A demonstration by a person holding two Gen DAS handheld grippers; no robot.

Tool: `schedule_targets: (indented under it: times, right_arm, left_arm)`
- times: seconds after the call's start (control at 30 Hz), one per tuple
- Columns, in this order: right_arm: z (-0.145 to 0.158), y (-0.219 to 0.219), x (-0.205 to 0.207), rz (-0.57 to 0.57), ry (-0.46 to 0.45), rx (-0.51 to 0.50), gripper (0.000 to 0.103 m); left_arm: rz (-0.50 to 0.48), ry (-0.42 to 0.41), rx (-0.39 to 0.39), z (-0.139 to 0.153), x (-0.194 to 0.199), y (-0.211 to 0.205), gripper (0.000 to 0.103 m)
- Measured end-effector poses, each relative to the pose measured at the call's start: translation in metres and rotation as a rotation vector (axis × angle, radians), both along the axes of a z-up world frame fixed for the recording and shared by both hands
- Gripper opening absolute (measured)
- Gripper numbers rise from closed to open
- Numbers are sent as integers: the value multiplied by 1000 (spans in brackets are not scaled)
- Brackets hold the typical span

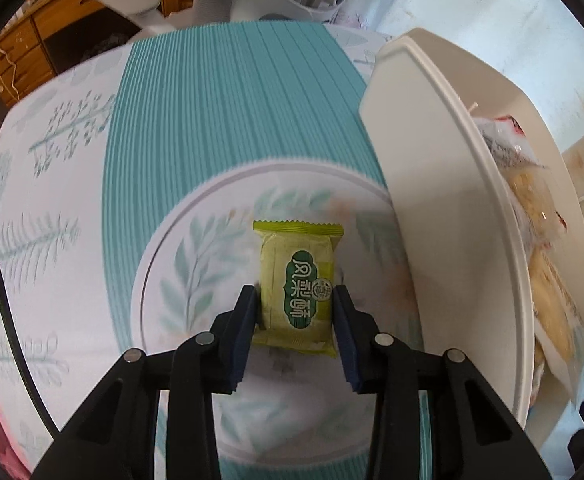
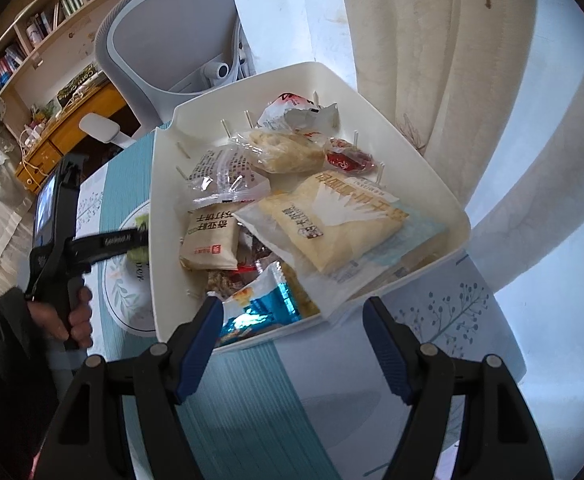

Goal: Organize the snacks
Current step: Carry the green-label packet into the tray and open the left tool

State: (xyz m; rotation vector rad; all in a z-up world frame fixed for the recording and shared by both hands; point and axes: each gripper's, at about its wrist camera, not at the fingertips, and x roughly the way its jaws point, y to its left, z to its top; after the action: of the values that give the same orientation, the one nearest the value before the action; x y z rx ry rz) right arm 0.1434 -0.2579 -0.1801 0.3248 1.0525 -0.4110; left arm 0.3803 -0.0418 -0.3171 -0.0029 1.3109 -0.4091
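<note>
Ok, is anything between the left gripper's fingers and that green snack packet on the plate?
Nothing visible. The left gripper has its fingers on either side of the green snack packet, at its edges, on the leaf-pattern plate. The white bin stands apart on one side.

A grey office chair [image 2: 172, 40] stands by a wooden desk [image 2: 72, 120], bookshelves [image 2: 52, 12] and floral curtain [image 2: 432, 60].

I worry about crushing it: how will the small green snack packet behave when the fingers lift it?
The green snack packet looks small and flat, so probably light. Its boxy shape suggests a firm but crumbly cake inside. The glossy wrapper may slip between the fingers.
</note>
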Motion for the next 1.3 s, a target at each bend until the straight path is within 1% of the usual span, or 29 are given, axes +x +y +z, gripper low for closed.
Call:
schedule_targets:
  times: [0.07, 0.2, 0.3, 0.5, 0.63, 0.7, 0.8, 0.93, 1.07, 1.13, 1.2, 1.3]
  right_arm:
    - [1, 7, -4, -12, -10, 0, 73]
    - [3, 18, -12, -42, -27, -4, 73]
    - [9, 26, -18, -62, -41, -1, 73]
    - [19, 33, -23, -50, -50, 8, 73]
    - [28, 28, -22, 6, -43, 9, 73]
    - [32, 24, -22, 38, -39, 13, 73]
    - [38, 14, -23, 79, -37, 22, 73]
    - [45, -3, -26, 132, -39, 30, 73]
    - [50, -18, -28, 210, -30, 51, 73]
    - [50, -24, -31, 241, -26, 52, 74]
    - [51, -30, -33, 278, -20, 60, 80]
    - [53, -37, -35, 324, -20, 66, 82]
  left_arm:
    - [-1, 30, -4, 1, -9, 9, 36]
    - [-9, 64, -11, 10, -27, 23, 36]
    - [-24, 76, -13, 22, -45, 30, 36]
    - [-38, 95, -25, 56, -83, 35, 36]
    - [-15, 109, -66, 76, -101, 34, 36]
    - [14, 99, -70, 88, -113, 28, 36]
    - [59, 95, -108, 100, -127, 23, 36]
    - [88, 65, -142, 115, -141, 3, 36]
    - [117, 34, -168, 125, -150, -16, 36]
    - [129, 20, -181, 128, -151, -25, 36]
    - [145, 7, -195, 131, -153, -34, 36]
    - [161, -5, -212, 135, -155, -47, 36]
